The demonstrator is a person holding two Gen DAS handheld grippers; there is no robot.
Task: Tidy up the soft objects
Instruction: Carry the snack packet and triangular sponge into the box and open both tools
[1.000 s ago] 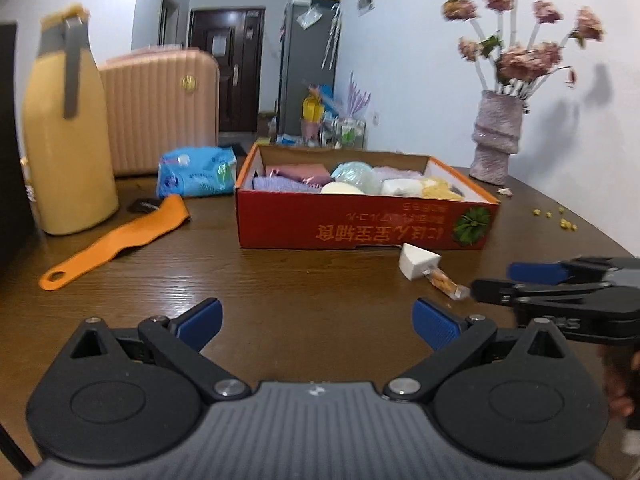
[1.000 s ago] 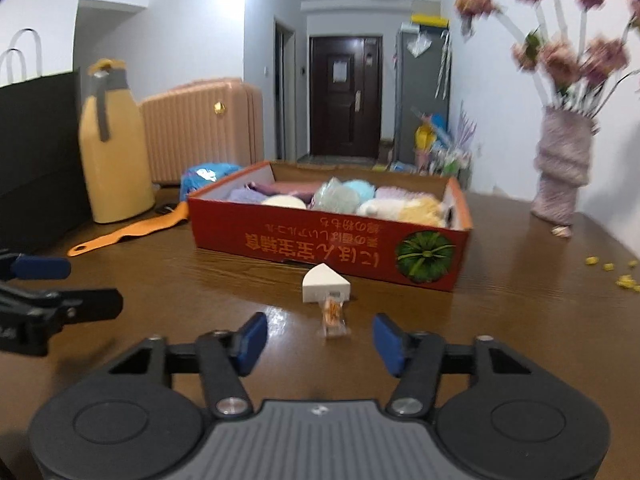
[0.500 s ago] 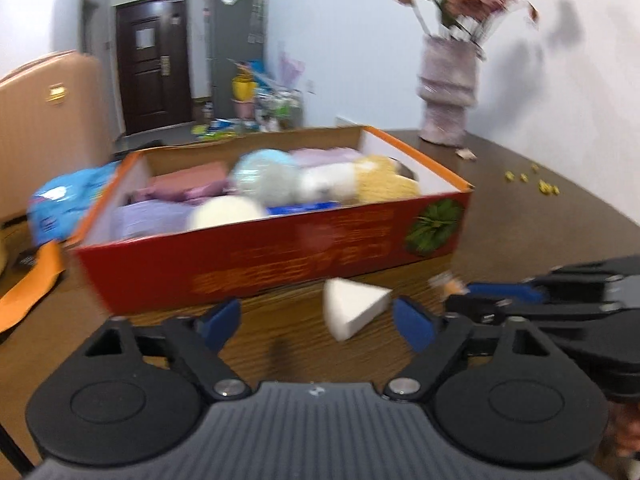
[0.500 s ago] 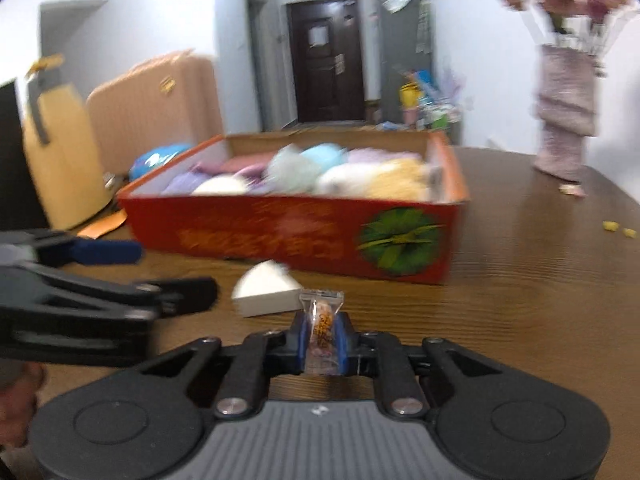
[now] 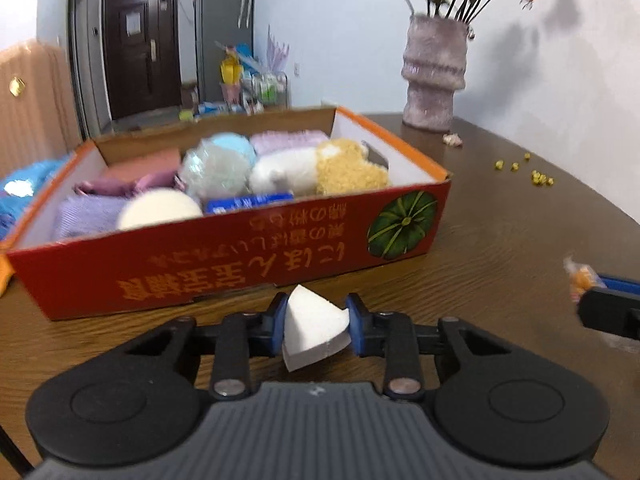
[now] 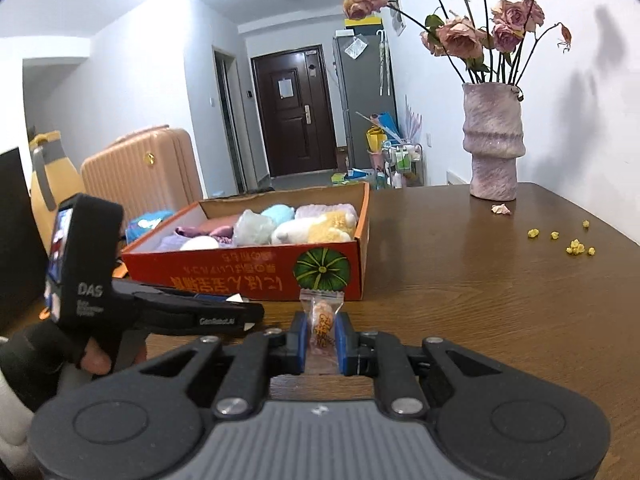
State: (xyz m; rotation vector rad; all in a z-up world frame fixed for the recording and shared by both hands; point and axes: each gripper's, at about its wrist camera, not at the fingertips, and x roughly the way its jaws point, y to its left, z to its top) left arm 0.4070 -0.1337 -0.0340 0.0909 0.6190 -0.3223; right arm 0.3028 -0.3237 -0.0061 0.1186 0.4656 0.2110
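Left gripper pinching a white wedge-shaped sponge between blue pads, just in front of the red cardboard box. Right gripper clamped on a small wrapped candy, upright between its pads, near the box's front right corner. Both items apparently lifted clear of the wooden surface, though contact underneath not plainly visible.

Box already crowded: cream round puff, pale green ball, white and yellow plush toy, purple cloths, blue packet. Little free room, so likely trouble on release: sponge perched on top and rolling back out over the low front wall.

Sponge held by its narrow end only, wide end hanging forward; risk of squeezing out sideways or pivoting under a quick swing. Candy wrapper slick and thin, gripped around the middle; risk of slipping downward.

Grippers close together, left one crossing in front of the right in the right wrist view; collision probable with both heading for the box at once. Front wall of the box also a snag for a low approach, likely shoving the box back toward the pink vase.
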